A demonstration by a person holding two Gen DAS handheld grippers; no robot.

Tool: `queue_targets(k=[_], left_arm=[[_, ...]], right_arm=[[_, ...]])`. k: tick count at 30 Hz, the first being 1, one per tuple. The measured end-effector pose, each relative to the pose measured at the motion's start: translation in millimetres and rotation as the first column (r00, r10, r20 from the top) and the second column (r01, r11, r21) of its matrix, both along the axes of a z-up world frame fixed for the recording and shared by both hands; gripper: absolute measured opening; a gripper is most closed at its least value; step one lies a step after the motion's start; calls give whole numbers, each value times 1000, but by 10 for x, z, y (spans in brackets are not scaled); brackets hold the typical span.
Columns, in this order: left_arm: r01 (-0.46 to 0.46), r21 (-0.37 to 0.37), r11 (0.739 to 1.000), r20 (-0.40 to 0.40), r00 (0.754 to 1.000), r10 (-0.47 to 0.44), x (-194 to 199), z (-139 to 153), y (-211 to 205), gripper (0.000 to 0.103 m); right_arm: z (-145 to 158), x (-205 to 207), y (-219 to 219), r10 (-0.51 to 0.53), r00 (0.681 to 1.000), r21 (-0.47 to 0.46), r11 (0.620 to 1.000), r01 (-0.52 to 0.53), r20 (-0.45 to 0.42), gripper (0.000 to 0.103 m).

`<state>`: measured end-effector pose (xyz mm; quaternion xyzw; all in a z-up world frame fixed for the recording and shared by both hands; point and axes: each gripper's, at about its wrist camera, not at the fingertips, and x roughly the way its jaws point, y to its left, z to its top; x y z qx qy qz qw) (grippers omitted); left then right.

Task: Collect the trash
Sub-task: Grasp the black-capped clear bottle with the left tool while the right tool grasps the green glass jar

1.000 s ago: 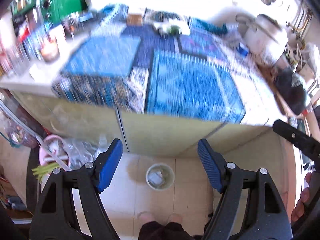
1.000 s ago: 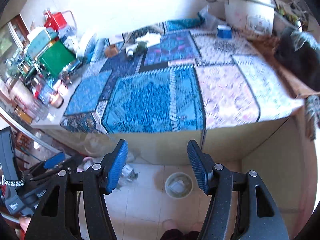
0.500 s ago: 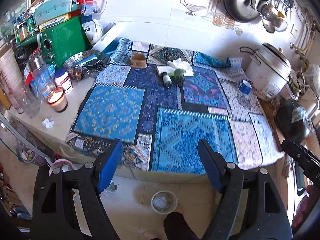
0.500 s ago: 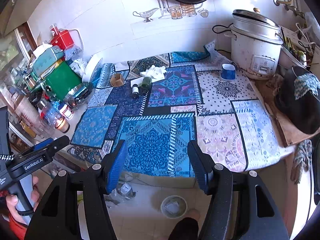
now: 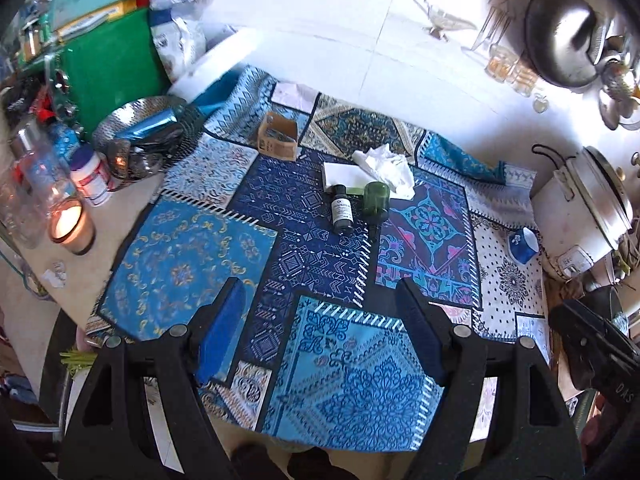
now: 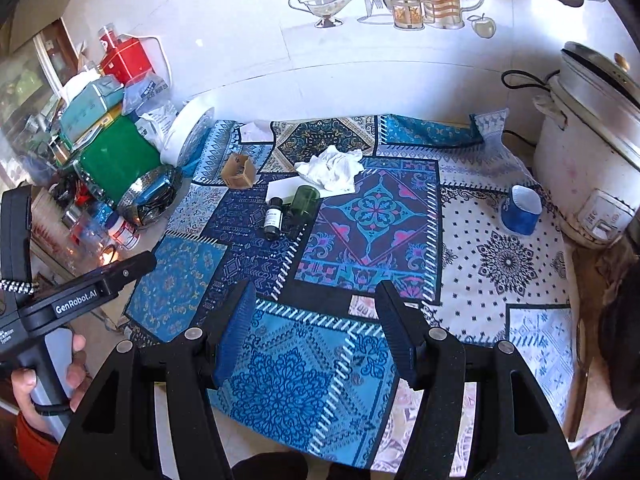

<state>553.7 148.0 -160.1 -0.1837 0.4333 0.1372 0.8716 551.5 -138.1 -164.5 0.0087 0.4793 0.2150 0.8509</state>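
Right wrist: crumpled white tissue (image 6: 331, 169) lies on patterned cloth (image 6: 500, 264); both grippers' fingers apart, empty.

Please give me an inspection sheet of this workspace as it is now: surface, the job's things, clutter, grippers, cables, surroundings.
Surface: counter covered by a patchwork cloth.
Job's things: crumpled tissue, dark small bottle and green bottle lying side by side, small open cardboard box.
Clutter: lit candle, metal basket, green appliance, blue cup on its side.
Grippers: left gripper and right gripper open, empty, above the near edge.
Cables: black cord at the rice cooker.
Surroundings: white tiled wall, hanging pans.
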Motion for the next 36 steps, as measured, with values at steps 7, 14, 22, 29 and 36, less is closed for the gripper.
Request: queue_targets(k=[7, 14, 22, 29, 36], left_arm=[[74, 5, 997, -56, 996, -74, 673, -288, 335, 76], [195, -43, 980, -133, 971, -199, 1297, -686, 817, 76], [277, -86, 957, -192, 938, -288, 1651, -1050, 996, 74], [305, -139, 942, -205, 922, -329, 1783, -1194, 918, 73], [338, -216, 916, -214, 899, -382, 2012, -1364, 684, 62]], right_arm=[[-403, 698, 377, -36, 996, 25, 999, 38, -88, 58], [-965, 1367, 889, -133, 970, -9, 991, 134, -204, 58], [-1542, 1754, 1222, -166, 934, -43, 986, 161, -317, 49], [-1702, 1815, 1175, -172, 922, -53, 985, 164, -347, 39], [-1449, 1706, 756, -244, 928, -68, 970, 235, -282, 39]])
